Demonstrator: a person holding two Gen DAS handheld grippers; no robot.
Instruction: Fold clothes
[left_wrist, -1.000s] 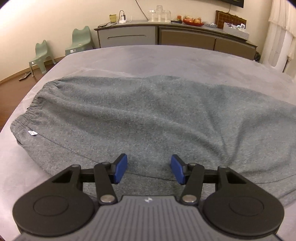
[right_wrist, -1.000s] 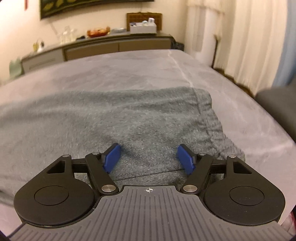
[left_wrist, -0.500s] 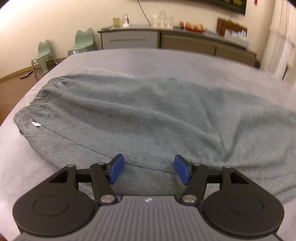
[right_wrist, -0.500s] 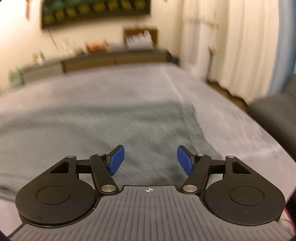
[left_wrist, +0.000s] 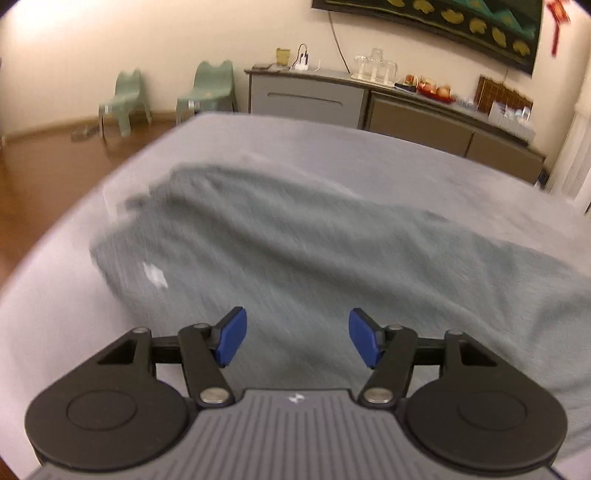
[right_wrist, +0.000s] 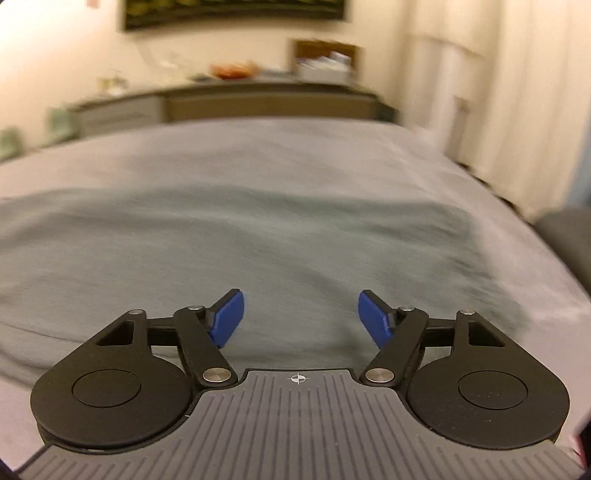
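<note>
Grey sweatpants (left_wrist: 314, 251) lie spread flat across a grey bed cover (left_wrist: 332, 147), blurred by motion. Their waistband end with a small white label (left_wrist: 155, 273) shows at the left of the left wrist view. The leg end (right_wrist: 480, 266) shows at the right of the right wrist view. My left gripper (left_wrist: 296, 325) hovers over the near edge of the fabric, open, with nothing between its blue pads (left_wrist: 231, 336). My right gripper (right_wrist: 300, 314) hovers above the sweatpants (right_wrist: 221, 251) too; its jaws are opening and nothing is between them.
A long sideboard (left_wrist: 369, 103) with small items stands against the far wall. Two green child chairs (left_wrist: 125, 96) stand on the wooden floor (left_wrist: 44, 177) at left. Curtains (right_wrist: 517, 110) and a dark seat (right_wrist: 569, 236) lie beyond the bed's right edge.
Both grippers have drawn back from the sweatpants and tilted up, so more of the room shows. Both pairs of jaws stand wider than before. The sweatpants lie as they did.
</note>
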